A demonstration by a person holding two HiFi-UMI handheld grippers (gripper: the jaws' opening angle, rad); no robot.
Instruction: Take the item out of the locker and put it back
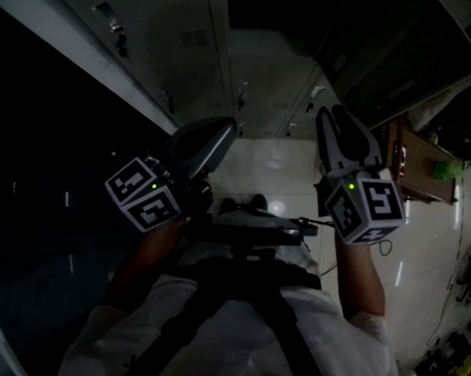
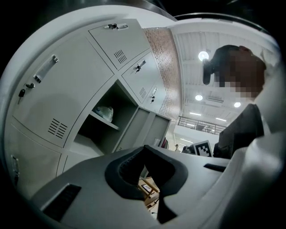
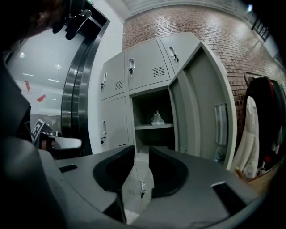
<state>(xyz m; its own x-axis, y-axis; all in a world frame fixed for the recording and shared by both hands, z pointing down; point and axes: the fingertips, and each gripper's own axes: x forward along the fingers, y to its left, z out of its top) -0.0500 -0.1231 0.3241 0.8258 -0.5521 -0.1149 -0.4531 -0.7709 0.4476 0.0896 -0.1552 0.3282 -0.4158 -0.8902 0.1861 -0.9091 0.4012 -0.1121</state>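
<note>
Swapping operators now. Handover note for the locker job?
Left gripper: jaws together, empty.
Right gripper: jaws apart, empty, pointing toward the open locker.
Item: a pale bundle on the locker's shelf; neither gripper is near it.
Done: the door stands open.
Left: the views do not show whether the item has already been out once. If not, take it out and put it back.

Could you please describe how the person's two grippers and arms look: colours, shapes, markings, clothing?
The left gripper and right gripper have pale grey shells, with curved black pads inside the jaws. Each carries a cube with black-and-white square markers and a small green light. The person wears a white short-sleeved top with dark straps across it.
</note>
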